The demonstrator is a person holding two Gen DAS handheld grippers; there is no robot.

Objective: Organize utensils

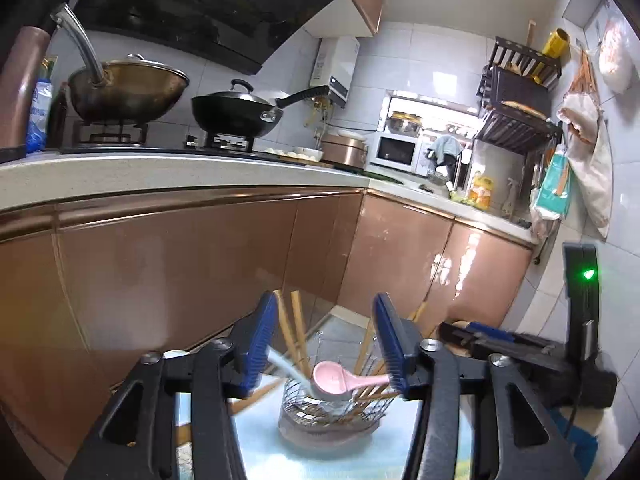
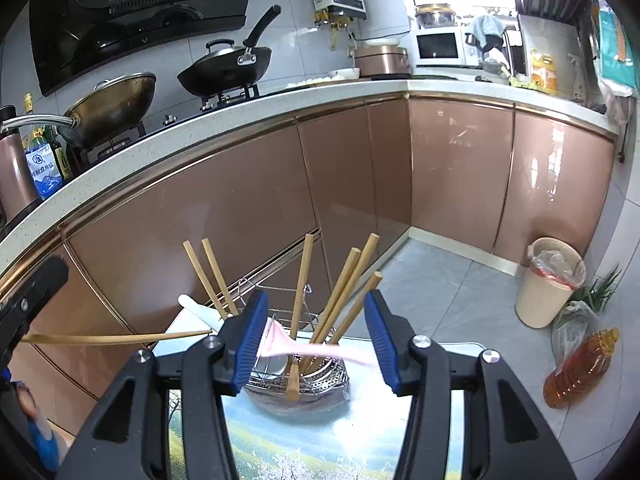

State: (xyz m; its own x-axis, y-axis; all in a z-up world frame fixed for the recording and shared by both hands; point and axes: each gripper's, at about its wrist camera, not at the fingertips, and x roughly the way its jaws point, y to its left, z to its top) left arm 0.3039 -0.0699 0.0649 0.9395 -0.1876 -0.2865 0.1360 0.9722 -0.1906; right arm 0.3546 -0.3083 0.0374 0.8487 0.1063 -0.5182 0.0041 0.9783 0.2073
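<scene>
A wire utensil basket [image 1: 320, 404] [image 2: 308, 380] stands on a small table with a landscape print [image 2: 280, 440]. Several wooden chopsticks [image 2: 340, 292] lean upright in it. A pink spoon [image 1: 332, 376] lies across its top, motion-blurred in the right wrist view [image 2: 316, 346]. A white spoon [image 2: 198, 310] juts out to the left. One chopstick [image 2: 116, 338] stretches sideways from the basket toward my left gripper [image 2: 36, 284]. My left gripper [image 1: 325, 320] is open above the basket, nothing pressed between its pads. My right gripper [image 2: 315, 312] [image 1: 476, 330] is open too, close over the basket.
Brown cabinet doors [image 2: 248, 208] rise just behind the table under a white counter [image 1: 160, 176] with two woks. On the floor to the right stand a beige waste bin [image 2: 550, 280], a bag of greens [image 2: 576, 316] and an oil bottle [image 2: 580, 364].
</scene>
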